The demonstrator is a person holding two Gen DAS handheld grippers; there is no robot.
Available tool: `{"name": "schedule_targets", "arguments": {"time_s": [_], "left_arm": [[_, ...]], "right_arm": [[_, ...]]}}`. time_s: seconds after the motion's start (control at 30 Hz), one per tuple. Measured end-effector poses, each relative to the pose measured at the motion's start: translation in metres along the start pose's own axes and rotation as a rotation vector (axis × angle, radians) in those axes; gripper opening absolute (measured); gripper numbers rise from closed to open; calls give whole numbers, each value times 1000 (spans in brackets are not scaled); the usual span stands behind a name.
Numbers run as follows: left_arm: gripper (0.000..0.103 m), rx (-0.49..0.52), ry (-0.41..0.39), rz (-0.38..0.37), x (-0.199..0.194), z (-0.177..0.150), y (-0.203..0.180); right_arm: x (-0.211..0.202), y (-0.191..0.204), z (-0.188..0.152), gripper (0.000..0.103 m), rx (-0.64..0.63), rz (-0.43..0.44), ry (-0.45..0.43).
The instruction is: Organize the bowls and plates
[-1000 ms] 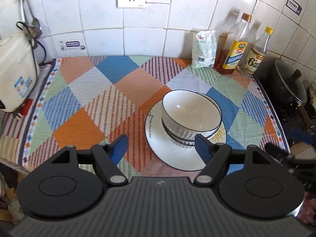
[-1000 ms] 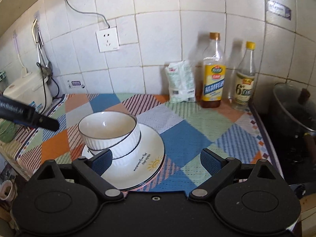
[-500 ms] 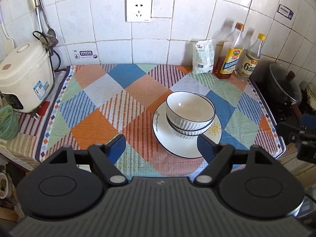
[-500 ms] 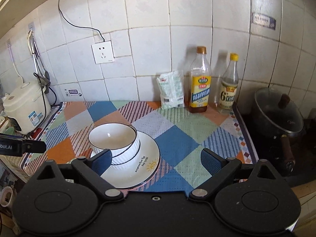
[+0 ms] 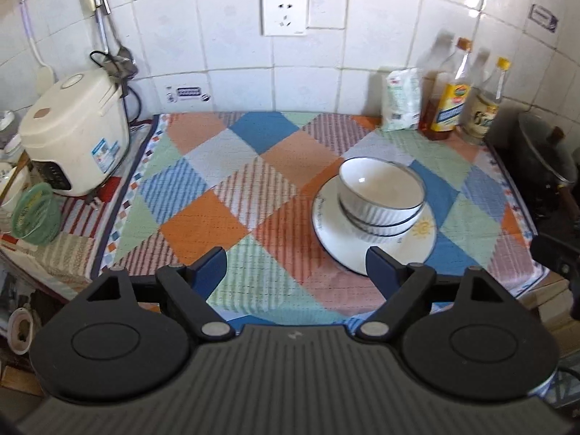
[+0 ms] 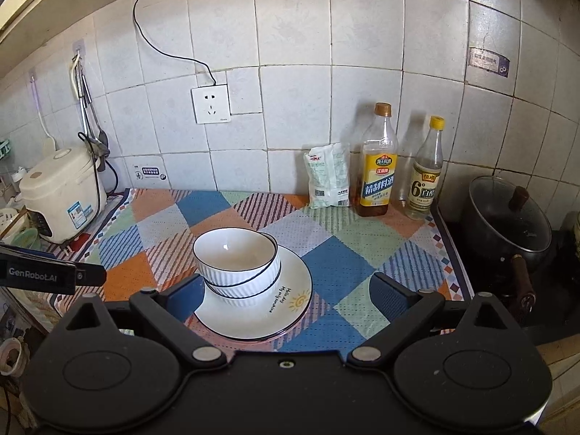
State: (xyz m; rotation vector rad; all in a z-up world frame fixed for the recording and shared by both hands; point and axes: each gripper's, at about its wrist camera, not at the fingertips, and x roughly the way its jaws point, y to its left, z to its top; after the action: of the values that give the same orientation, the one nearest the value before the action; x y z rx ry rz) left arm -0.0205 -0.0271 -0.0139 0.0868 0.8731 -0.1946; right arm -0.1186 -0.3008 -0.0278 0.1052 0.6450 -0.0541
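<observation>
- We see two white ribbed bowls point(image 6: 237, 266) nested one inside the other, standing on a white plate point(image 6: 275, 311) with a sun drawing; the stack sits on the chequered cloth point(image 6: 344, 253) covering the bench.
- Our right claw point(image 6: 286, 295) hangs just in front of the plate, fingers wide apart, holding nothing; its left finger overlaps the plate's near-left edge in the view.
- Our left claw point(image 5: 297, 272) is held near the plate's left front, also spread apart and empty.
- Behind the plate, against the tiled wall, stand a white packet point(image 6: 328, 177), a cooking-wine bottle point(image 6: 377, 166) and a vinegar bottle point(image 6: 426, 174).
- Right of the plate, off the cloth, sits a dark lidded pot point(image 6: 507, 217).
- Far left of the plate stands a cream rice cooker point(image 6: 59, 192); a wall socket point(image 6: 211, 104) is mounted above.
</observation>
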Motion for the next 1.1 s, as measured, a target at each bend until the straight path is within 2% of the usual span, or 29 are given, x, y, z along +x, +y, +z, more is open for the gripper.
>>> {"name": "schedule_targets", "arguments": {"time_s": [0.2,0.37,0.53,0.67,0.8,1.1], "left_arm": [[84,14,18,25,10,-6,2],[84,3,7,45,10,-10,10],[94,-8,-40,63,6,-12,16],[98,-13,-63,46,5,-12,17],[98,22,-55,-23,1,-11,12],[98,60,-78,5,-5,-10,4]], "right_arm": [[4,11,-10,99,-66,12,15],[5,15,-14,99,-103,-17,7],[10,11,-17,99,-79,-30,21],[13,10,-18,99,-62,-36,34],[16,10,-18,99,-60,-43,43],[18,11,-18,99,-31,-48,59]]}}
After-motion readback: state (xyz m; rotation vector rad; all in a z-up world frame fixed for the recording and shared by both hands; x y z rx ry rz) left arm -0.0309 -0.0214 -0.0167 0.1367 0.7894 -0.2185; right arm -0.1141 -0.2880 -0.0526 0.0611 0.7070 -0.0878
